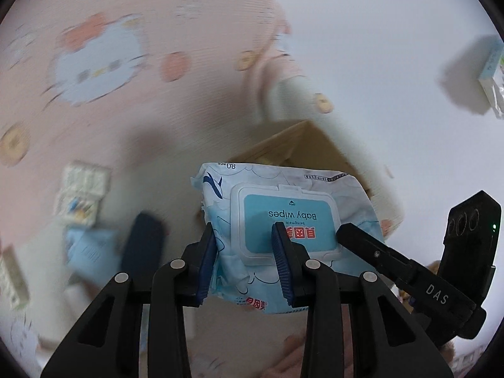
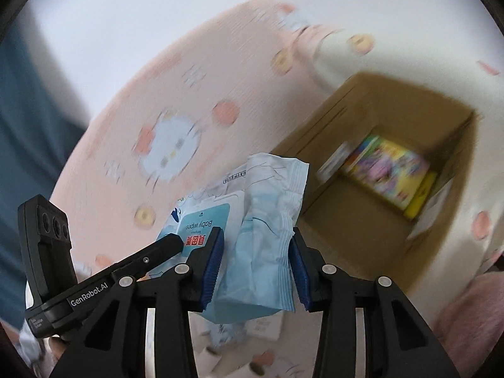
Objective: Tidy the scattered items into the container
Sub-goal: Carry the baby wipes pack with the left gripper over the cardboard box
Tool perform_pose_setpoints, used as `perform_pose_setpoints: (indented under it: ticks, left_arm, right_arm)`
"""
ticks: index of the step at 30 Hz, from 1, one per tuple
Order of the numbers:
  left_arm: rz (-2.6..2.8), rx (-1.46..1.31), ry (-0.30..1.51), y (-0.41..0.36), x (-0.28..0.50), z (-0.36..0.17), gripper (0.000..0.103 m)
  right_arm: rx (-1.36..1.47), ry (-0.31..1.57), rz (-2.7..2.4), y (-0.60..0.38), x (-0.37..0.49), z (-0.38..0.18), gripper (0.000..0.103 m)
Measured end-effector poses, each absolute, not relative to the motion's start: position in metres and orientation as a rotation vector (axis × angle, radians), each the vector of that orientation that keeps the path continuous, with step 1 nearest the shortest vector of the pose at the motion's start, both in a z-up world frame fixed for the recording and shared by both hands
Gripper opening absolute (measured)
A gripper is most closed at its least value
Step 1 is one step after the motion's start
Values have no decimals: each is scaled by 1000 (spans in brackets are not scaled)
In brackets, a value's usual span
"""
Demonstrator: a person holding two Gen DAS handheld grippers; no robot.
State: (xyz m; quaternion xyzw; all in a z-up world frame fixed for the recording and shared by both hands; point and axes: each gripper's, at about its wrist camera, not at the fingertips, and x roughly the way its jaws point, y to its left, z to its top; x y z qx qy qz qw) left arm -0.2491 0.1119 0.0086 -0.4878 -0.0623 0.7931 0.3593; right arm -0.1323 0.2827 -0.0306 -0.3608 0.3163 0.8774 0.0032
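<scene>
My left gripper (image 1: 244, 252) is shut on a light blue pack of baby wipes (image 1: 302, 201) and holds it in the air in front of a brown cardboard box (image 1: 318, 145). My right gripper (image 2: 256, 264) is shut on the other end of the same pack (image 2: 264, 236), and the left gripper's finger shows beside it. The open cardboard box (image 2: 362, 220) lies to the right in the right wrist view, with a colourful yellow book (image 2: 390, 173) inside. Both views are motion-blurred.
A pink cartoon-cat bedspread (image 1: 126, 94) covers the surface. A small patterned box (image 1: 82, 192), a blue packet (image 1: 91, 249) and a dark object (image 1: 141, 239) lie at the left. A small white-blue box (image 1: 493, 75) sits at far right.
</scene>
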Motion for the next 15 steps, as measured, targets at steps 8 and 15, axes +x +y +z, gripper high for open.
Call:
perform_pose_setpoints:
  ticks: [8,15]
  left_arm:
    - [1888,-1285,-101,224,-285,7,38]
    - [1806,-1365,-8,299,-312,-14,38]
  right_arm:
    - [-1062,1005,2589,368,-152,-21,39]
    - [-1079,1095,2427,423,-175,-45,39]
